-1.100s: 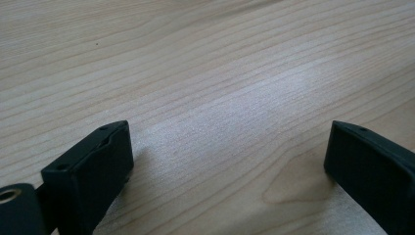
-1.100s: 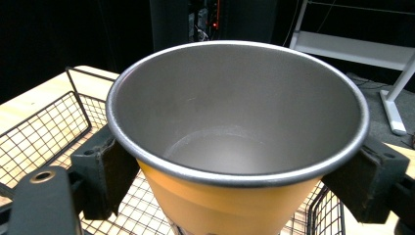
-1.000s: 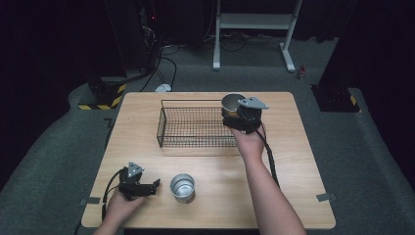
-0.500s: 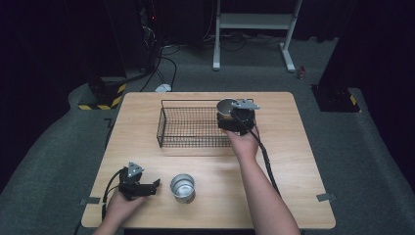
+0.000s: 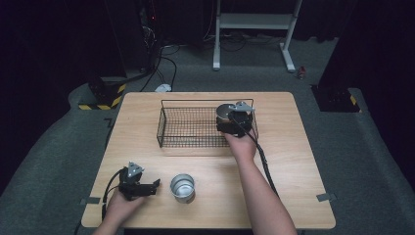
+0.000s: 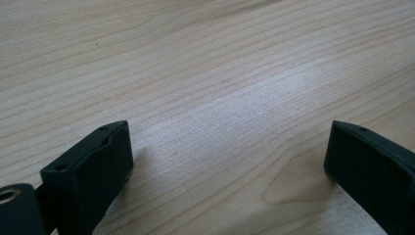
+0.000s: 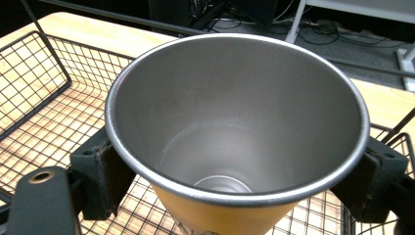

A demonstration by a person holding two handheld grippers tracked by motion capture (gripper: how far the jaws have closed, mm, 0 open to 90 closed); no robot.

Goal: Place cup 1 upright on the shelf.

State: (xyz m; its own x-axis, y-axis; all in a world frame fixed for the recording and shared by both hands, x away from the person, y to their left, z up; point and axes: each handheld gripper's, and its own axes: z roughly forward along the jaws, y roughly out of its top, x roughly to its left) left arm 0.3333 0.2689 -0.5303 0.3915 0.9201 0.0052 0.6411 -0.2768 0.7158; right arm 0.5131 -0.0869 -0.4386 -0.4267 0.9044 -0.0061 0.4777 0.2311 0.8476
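Note:
A metal cup (image 7: 235, 122), steel inside and orange-yellow outside, is held upright in my right gripper (image 7: 235, 181), whose jaws press on its two sides. In the high view that gripper (image 5: 230, 121) holds the cup (image 5: 224, 111) over the right end of a black wire basket (image 5: 191, 127), low inside it. A second, silver cup (image 5: 182, 187) stands on the table near the front edge. Just left of it my left gripper (image 5: 155, 185) rests on the table, open. The left gripper view has bare wood between the spread jaws of that gripper (image 6: 230, 161).
The basket's wire floor and left wall (image 7: 34, 93) lie below and beside the held cup. The wooden table (image 5: 293, 161) has free room right of the basket and in front of it. Cables trail from both grippers. Beyond the table, a white stand (image 5: 254, 29) rests on the grey floor.
My right gripper has come down with the cup, sinking toward the basket's right end and shifting slightly left. The left gripper and the silver cup have not moved.

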